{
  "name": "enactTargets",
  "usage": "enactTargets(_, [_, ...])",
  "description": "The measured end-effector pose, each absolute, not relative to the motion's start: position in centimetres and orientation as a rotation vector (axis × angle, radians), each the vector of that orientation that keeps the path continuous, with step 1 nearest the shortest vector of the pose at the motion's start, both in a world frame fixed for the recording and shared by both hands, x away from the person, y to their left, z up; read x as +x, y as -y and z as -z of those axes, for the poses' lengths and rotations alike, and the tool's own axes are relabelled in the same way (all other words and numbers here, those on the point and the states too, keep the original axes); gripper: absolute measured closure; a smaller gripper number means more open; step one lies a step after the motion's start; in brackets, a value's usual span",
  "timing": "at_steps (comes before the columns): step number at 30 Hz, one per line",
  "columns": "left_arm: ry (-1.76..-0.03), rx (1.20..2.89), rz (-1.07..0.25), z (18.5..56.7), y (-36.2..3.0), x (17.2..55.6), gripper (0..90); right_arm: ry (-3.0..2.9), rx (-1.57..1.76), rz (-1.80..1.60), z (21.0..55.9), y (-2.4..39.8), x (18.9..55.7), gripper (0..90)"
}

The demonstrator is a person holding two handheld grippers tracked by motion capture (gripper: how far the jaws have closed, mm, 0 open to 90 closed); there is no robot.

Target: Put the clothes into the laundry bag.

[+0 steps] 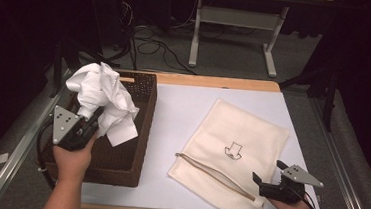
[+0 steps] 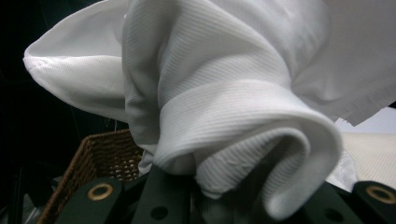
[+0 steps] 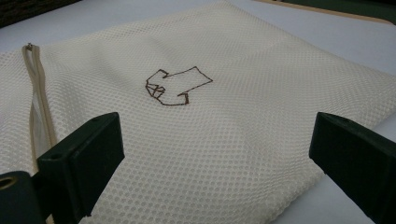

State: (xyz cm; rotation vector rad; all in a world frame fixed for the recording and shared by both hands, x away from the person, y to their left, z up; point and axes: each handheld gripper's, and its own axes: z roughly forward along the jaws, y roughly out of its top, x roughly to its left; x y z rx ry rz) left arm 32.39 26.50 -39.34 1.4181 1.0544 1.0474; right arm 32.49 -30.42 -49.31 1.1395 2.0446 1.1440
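The left tool [image 1: 88, 122] is gripping a crumpled white garment [image 1: 102, 98], its jaws closed on a thick fold of the ribbed fabric; in the left gripper view the cloth [image 2: 224, 102] is bulging up and over the dark jaws, wrapping around them and hanging down on both sides. The garment is being held up clear of a brown wicker basket [image 1: 136, 130], which is sitting directly below and just beyond this tool, at the left end of the desk [image 1: 172, 113]. A loose flap of the cloth is hanging beside the tool, over the basket's inside. The person's left hand [image 1: 73, 158] is holding this tool from below.

The right tool [image 1: 263, 185] is standing open, its two jaws spread wide apart with nothing pinched between them. In the right gripper view a cream mesh laundry bag [image 3: 224, 121] is lying flat just ahead of and under the jaws, a small brown outline drawing [image 3: 175, 87] stitched on it straight in front of the tool. The bag's zipper [image 3: 37, 98] is running along its edge, past the jaw on the left of that view. The garment is well apart from this tool, across the desk.
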Motion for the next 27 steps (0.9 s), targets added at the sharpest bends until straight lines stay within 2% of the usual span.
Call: enactTargets(27, [-0.905,1.342,-1.111,35.2,-23.8,30.6,76.0,-2.042,1.124,-1.149,49.2,30.3,32.4,3.8])
